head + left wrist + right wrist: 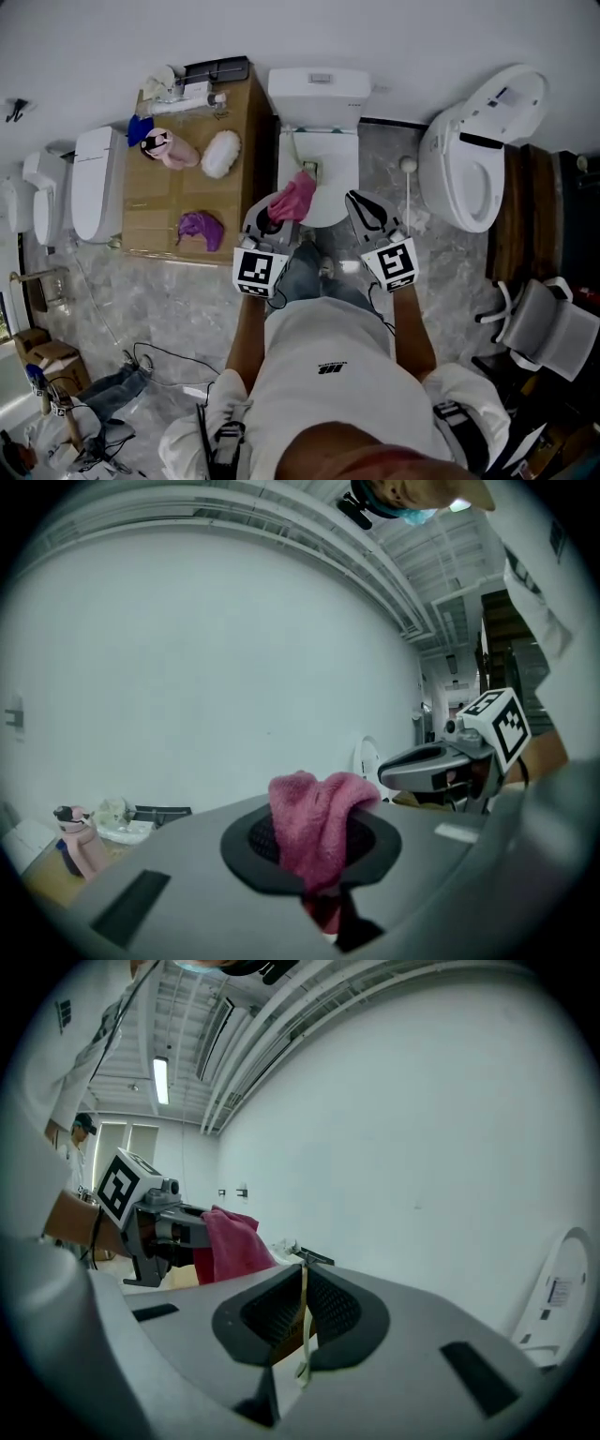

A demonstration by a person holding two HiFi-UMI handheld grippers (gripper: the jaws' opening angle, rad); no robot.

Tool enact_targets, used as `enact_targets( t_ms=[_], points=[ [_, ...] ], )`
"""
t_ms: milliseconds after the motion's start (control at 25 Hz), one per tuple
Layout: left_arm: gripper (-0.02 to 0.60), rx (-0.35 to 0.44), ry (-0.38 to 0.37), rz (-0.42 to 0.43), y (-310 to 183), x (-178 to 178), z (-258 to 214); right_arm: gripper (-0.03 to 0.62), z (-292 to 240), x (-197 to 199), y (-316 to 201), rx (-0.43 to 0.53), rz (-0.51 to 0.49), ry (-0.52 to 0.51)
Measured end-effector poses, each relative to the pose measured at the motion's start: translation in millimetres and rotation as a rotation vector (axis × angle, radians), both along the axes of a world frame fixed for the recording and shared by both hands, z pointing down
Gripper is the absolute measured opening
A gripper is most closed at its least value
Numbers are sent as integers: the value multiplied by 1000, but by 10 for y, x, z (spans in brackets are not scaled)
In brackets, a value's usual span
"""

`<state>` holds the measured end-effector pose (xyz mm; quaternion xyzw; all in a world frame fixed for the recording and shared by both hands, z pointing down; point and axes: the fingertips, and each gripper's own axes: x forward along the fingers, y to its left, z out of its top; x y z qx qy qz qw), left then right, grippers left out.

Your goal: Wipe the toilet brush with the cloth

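The fingers (375, 844) of the left gripper (267, 217) are clamped tight on a pink cloth (317, 822), which bunches up above the pads and hangs out below them. The right gripper (302, 1314) has its fingers (349, 1312) closed almost together on a thin pale strip (303, 1340); what the strip belongs to cannot be told. Both grippers are held side by side over the front of the middle toilet (330, 150). What looks to be the toilet brush (408, 192), white with a round knob, stands upright on the floor (450, 272) just beside the right gripper, apart from the cloth.
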<state>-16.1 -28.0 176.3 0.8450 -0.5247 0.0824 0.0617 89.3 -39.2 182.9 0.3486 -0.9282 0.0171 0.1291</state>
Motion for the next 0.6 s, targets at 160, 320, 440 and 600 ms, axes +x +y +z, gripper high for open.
enact_targets(
  t_ms=[160,320,440,600],
  points=[
    [44,3,-7,-4,222,63,-134,11,-193,73,238,20,-17,-3],
    [44,7,-8,-17,382,104,-254,11,-334,154,414,25,-23,-1],
    [44,12,-3,-20,438,213,-382,9,-463,261,490,36,-21,-10],
    [44,24,28,-21,506,491,-608,9,-656,482,562,63,-28,9]
  ],
)
